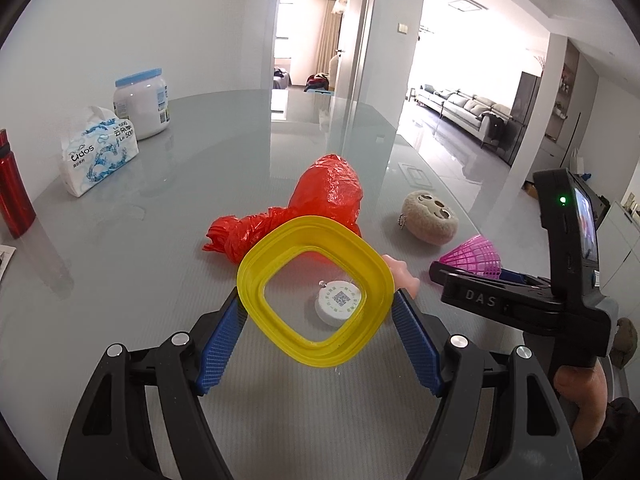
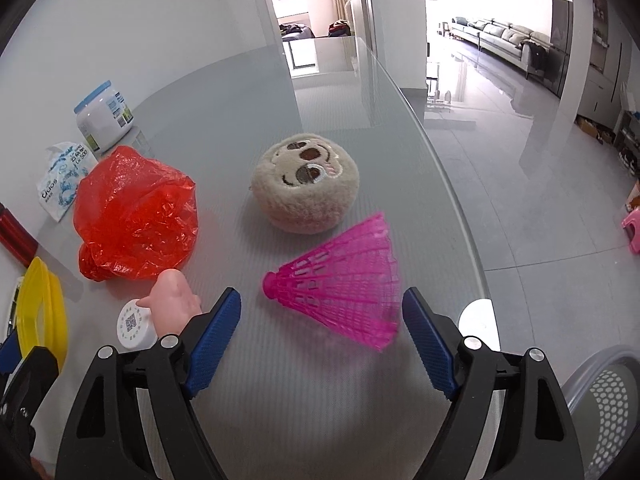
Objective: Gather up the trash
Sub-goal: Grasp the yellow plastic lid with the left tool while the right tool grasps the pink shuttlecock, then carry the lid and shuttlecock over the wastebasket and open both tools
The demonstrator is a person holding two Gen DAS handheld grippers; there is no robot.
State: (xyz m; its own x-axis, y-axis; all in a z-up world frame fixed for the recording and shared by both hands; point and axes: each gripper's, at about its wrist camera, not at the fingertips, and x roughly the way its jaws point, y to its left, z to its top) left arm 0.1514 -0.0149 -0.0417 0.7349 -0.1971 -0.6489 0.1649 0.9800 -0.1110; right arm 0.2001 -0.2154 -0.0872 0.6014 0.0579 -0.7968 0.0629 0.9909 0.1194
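Observation:
My left gripper (image 1: 318, 300) is shut on a yellow square plastic ring (image 1: 256, 280), held tilted above the grey table; the ring also shows in the right wrist view (image 2: 40, 304). Through the ring I see a white round cap with a QR code (image 1: 338, 304), also in the right wrist view (image 2: 134, 326). A crumpled red plastic bag (image 1: 320, 196) (image 2: 136, 216) lies behind. My right gripper (image 2: 322, 312) is open, its fingers on either side of a pink plastic shuttlecock (image 2: 344, 280) (image 1: 476, 256) lying on the table.
A beige plush face toy (image 2: 306, 188) (image 1: 430, 216) and a small pink figure (image 2: 174, 292) lie nearby. A tissue pack (image 1: 100, 152), a white jar (image 1: 142, 104) and a red bottle (image 1: 12, 192) stand at the left. A perforated white bin (image 2: 604, 400) sits off the table's right edge.

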